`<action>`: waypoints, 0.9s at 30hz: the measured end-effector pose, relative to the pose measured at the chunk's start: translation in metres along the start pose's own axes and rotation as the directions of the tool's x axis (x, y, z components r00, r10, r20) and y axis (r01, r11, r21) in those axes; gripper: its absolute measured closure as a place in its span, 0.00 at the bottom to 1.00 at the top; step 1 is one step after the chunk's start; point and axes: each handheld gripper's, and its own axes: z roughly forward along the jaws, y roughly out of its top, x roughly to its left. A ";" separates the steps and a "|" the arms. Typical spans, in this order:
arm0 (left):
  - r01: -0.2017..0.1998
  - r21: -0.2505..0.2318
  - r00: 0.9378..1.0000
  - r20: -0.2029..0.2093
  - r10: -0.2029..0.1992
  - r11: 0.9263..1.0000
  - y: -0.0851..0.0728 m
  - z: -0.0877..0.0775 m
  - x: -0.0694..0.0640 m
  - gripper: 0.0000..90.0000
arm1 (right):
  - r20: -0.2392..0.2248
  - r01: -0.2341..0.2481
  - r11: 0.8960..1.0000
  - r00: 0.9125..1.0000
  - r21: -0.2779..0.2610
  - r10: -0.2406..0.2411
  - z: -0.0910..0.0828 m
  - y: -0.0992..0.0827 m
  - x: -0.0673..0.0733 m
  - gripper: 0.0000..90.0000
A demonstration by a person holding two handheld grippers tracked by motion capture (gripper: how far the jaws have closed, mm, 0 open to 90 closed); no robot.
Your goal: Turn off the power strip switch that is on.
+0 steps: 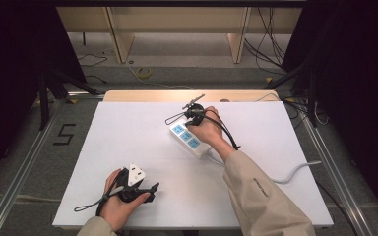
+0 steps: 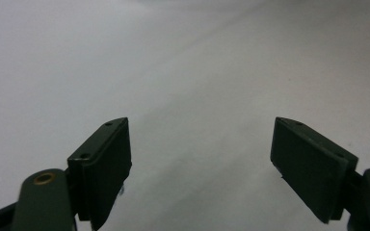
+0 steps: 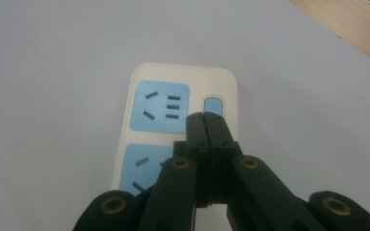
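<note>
The white power strip (image 1: 191,140) lies on the desk (image 1: 128,142), near its far middle. The right gripper (image 3: 205,115) has its fingers closed together, holding nothing, with the tips at the strip's blue switch (image 3: 214,105). The left gripper (image 2: 200,159) rests near the desk's front edge, its fingers wide open and empty.

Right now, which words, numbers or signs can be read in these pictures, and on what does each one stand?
"5": a black numeral marked on the grey floor, left of the table.
Small print on the sleeve of the right arm: too small to read.
Power strip: no readable text; a small red dot shows beside its blue switch.
</note>
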 end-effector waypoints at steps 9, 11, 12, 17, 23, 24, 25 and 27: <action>-0.004 0.000 1.000 -0.002 0.004 1.000 0.000 0.000 0.001 0.24 | -0.001 -0.011 1.000 1.000 -0.011 0.011 0.002 0.000 -0.002 1.00; -0.001 -0.001 1.000 -0.002 0.001 1.000 0.000 0.000 0.000 0.24 | 0.001 -0.007 1.000 1.000 -0.005 0.007 0.004 -0.001 -0.003 1.00; -0.001 0.000 1.000 -0.003 0.001 1.000 0.000 0.000 0.000 0.24 | 0.002 -0.006 1.000 1.000 -0.003 0.006 0.004 -0.001 -0.003 1.00; -0.002 0.000 1.000 -0.003 0.002 1.000 0.000 0.000 0.000 0.24 | 0.004 -0.010 1.000 1.000 -0.001 0.010 0.005 -0.001 -0.003 1.00; -0.002 0.000 1.000 -0.003 0.002 1.000 0.000 -0.001 0.000 0.24 | 0.005 -0.009 1.000 1.000 0.004 0.009 0.007 -0.001 -0.003 1.00; -0.002 0.000 1.000 -0.003 0.002 1.000 -0.001 -0.001 0.000 0.24 | 0.005 -0.009 1.000 1.000 0.003 0.009 0.007 0.000 -0.004 1.00; -0.002 0.001 1.000 -0.003 0.002 1.000 -0.001 -0.001 0.000 0.24 | 0.005 -0.007 1.000 1.000 0.004 0.007 0.007 0.000 -0.004 1.00; -0.002 0.001 1.000 -0.004 0.002 1.000 -0.001 -0.001 0.000 0.24 | 0.008 -0.008 1.000 1.000 0.007 0.007 0.007 0.001 -0.004 1.00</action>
